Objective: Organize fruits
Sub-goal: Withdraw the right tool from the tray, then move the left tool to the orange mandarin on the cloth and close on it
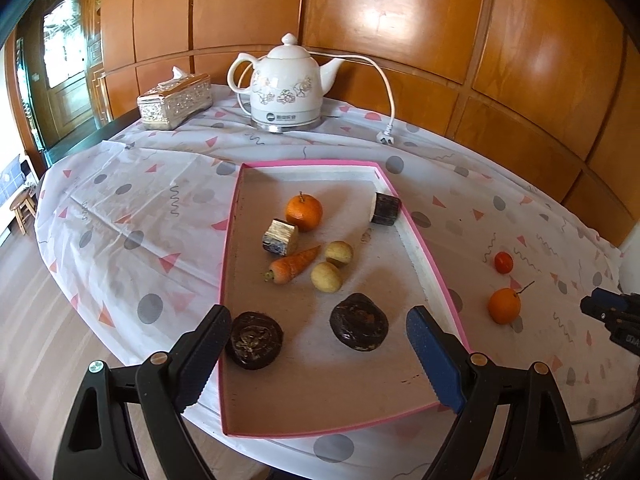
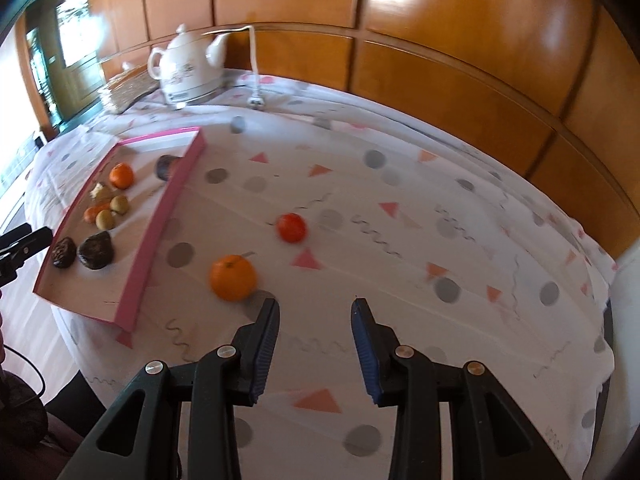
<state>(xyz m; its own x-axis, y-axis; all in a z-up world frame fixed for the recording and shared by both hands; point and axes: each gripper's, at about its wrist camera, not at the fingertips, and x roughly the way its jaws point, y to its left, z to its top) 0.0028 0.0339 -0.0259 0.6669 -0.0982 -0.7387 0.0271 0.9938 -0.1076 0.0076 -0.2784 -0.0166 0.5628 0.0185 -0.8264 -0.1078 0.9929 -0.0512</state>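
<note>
A pink-rimmed tray (image 1: 424,256) holds an orange (image 1: 304,212), a carrot (image 1: 294,266), two small yellowish fruits (image 1: 339,253), two dark round lumps (image 1: 359,322) and two cut blocks (image 1: 280,237). My left gripper (image 1: 320,356) hangs wide open over the tray's near end, holding nothing. On the cloth right of the tray lie a stemmed orange (image 2: 233,277) and a small red fruit (image 2: 292,227). My right gripper (image 2: 316,344) hovers just in front of that orange, a little to its right. Its jaws stand narrowly apart with only cloth between them.
A white kettle (image 1: 286,84) with its cord and plug (image 1: 386,138) and a tissue box (image 1: 174,100) stand at the back. A wooden panel wall rises behind. The table's edge drops to the floor at the left and front. The right gripper's tip (image 1: 612,316) shows at the far right.
</note>
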